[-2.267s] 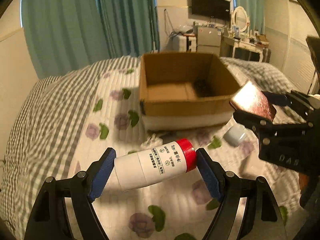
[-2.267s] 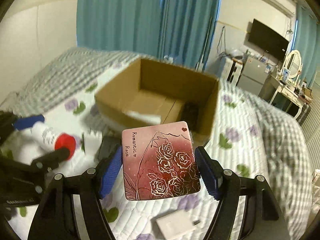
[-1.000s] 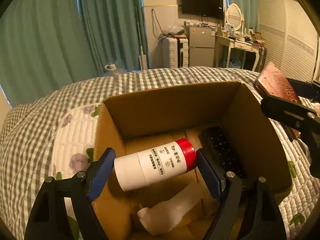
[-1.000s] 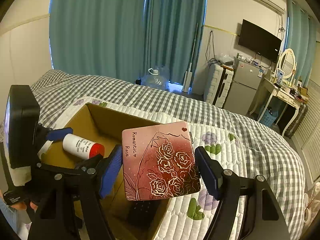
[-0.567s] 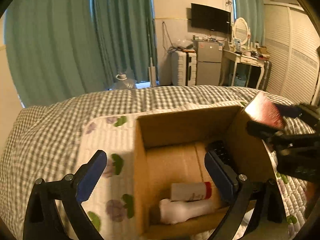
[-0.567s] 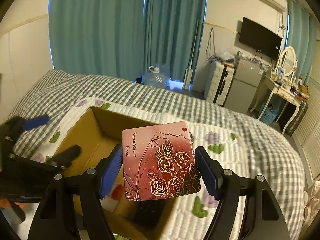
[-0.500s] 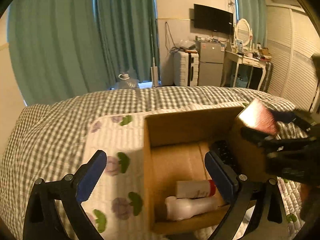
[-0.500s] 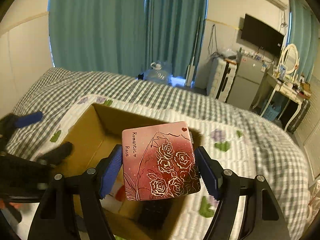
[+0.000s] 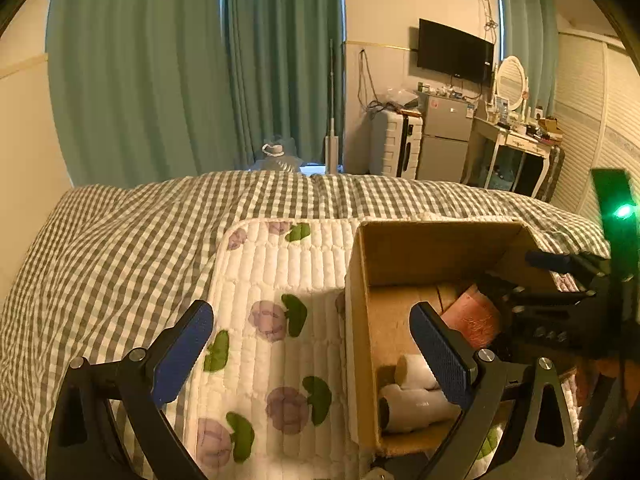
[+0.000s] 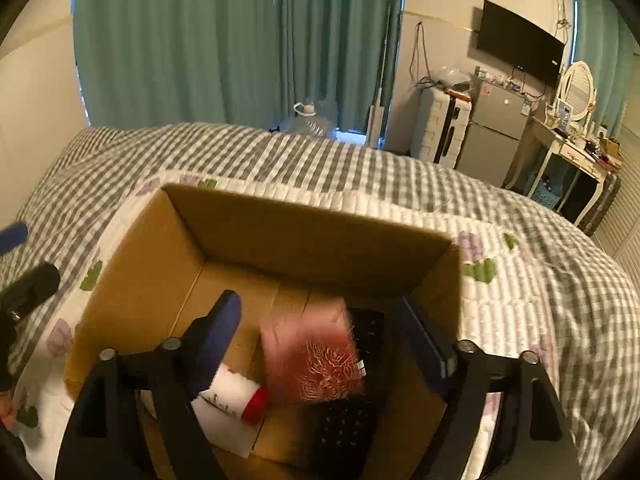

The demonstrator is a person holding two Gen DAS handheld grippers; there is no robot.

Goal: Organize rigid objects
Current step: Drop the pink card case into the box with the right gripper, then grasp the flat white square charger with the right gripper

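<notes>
My right gripper [image 10: 320,328] spread wide, empty, over cardboard box [image 10: 256,220]; pink rose tin [image 10: 312,360] blurred directly below between jaws. Left gripper [image 9: 312,344] agape, empty, beside box's left wall.

One cardboard box [image 10: 152,264], two white bottles [image 9: 416,408], one pink box [image 10: 312,356], one black keyboard [image 10: 344,424].

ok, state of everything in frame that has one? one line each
left gripper: open, empty, over the quilt beside the box
right gripper: open, above the box interior
cardboard box: open-topped, upright on the bed
pink rose box: blurred, between the right fingers, not gripped
red-capped bottle: lying on its side in the box
white tube: lying in the box
black keyboard: lying in the box
</notes>
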